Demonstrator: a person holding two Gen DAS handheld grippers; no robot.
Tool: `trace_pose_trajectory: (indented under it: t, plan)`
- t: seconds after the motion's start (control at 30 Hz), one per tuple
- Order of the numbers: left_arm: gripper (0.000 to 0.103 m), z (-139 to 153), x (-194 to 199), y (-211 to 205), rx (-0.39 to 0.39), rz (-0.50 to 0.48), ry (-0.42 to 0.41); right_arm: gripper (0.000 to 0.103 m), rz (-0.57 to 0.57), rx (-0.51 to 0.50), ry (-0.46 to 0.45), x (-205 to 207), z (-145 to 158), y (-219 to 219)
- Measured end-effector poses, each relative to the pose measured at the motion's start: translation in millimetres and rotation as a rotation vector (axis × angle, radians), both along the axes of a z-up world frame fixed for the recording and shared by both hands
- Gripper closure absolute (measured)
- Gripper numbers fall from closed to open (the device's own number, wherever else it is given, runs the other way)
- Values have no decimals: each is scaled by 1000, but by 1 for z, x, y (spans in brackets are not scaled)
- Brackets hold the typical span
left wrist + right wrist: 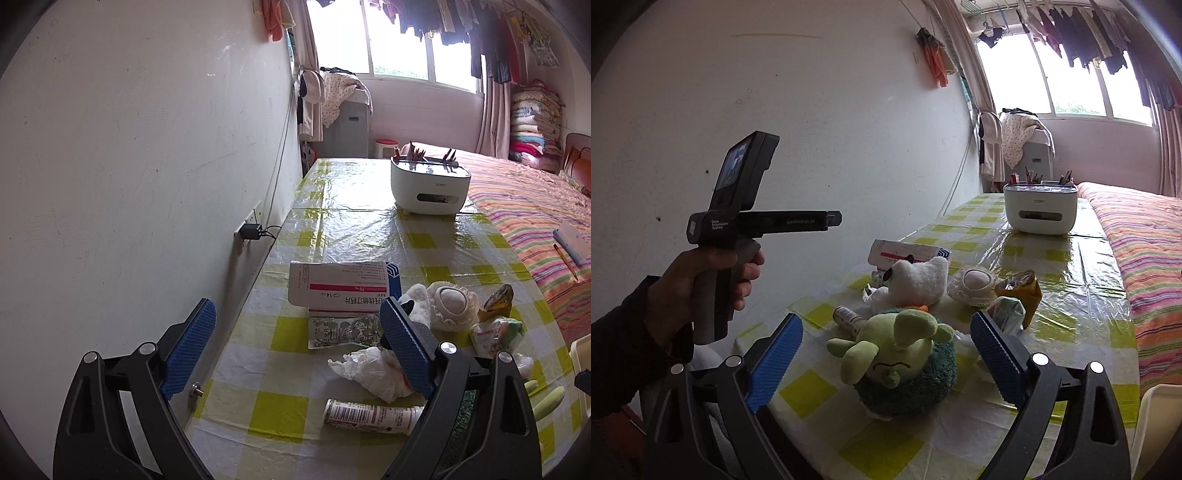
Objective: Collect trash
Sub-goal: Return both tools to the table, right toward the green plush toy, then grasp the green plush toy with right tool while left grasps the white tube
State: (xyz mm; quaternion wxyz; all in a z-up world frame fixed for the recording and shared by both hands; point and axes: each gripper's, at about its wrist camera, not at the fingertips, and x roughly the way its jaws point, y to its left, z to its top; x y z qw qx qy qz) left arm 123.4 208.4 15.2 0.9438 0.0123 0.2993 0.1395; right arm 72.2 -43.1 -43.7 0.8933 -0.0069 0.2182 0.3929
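On the checked tablecloth (332,229) lies trash: a crumpled white tissue (373,369), a squeezed tube (369,413), a foil blister pack (343,332), a white medicine box (340,284), a yellow snack wrapper (498,299) and a green-white packet (498,332). My left gripper (299,325) is open and empty above the near left of the table, the tissue just beside its right finger. My right gripper (886,336) is open and empty, its fingers either side of a green plush toy (905,365). The tube (847,317) and yellow wrapper (1019,288) also show there.
A white plush (919,280) and a netted round object (973,282) sit among the trash. A white box holder with pencils (430,188) stands far on the table. A striped bed (535,206) runs along the right. The wall with a socket (249,232) is at left.
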Motion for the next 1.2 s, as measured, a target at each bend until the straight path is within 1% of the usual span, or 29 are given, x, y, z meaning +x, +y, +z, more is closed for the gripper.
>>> trace_pose_trajectory:
  t: [0.17, 0.4, 0.6, 0.67, 0.7, 0.8, 0.93, 1.0, 1.07, 1.2]
  plan:
    - [14, -14, -1, 10, -10, -6, 57, 13, 27, -95, 44, 5, -16, 26]
    - [14, -34, 1, 21, -8, -21, 150, 13, -10, -208, 109, 26, -40, 51]
    - [14, -50, 6, 24, -33, -44, 237, 13, -79, -294, 98, 38, -53, 60]
    - [14, -53, 7, 23, -40, -53, 256, 16, -120, -325, 115, 43, -56, 58]
    - [14, -55, 8, 23, -40, -56, 266, 23, -144, -331, 124, 46, -58, 56]
    - [14, -60, 10, 20, -29, -70, 289, 29, -160, -255, 176, 53, -54, 42]
    - [14, -66, 14, 11, -10, -123, 316, 29, -182, -183, 200, 55, -48, 27]
    - [14, -68, 16, 4, 8, -180, 320, 29, -191, -152, 204, 55, -45, 22]
    - [14, -68, 17, -5, 44, -249, 312, 29, -195, -122, 216, 55, -43, 16]
    - [14, -74, 15, -26, 157, -420, 303, 29, -222, -82, 245, 58, -42, 4]
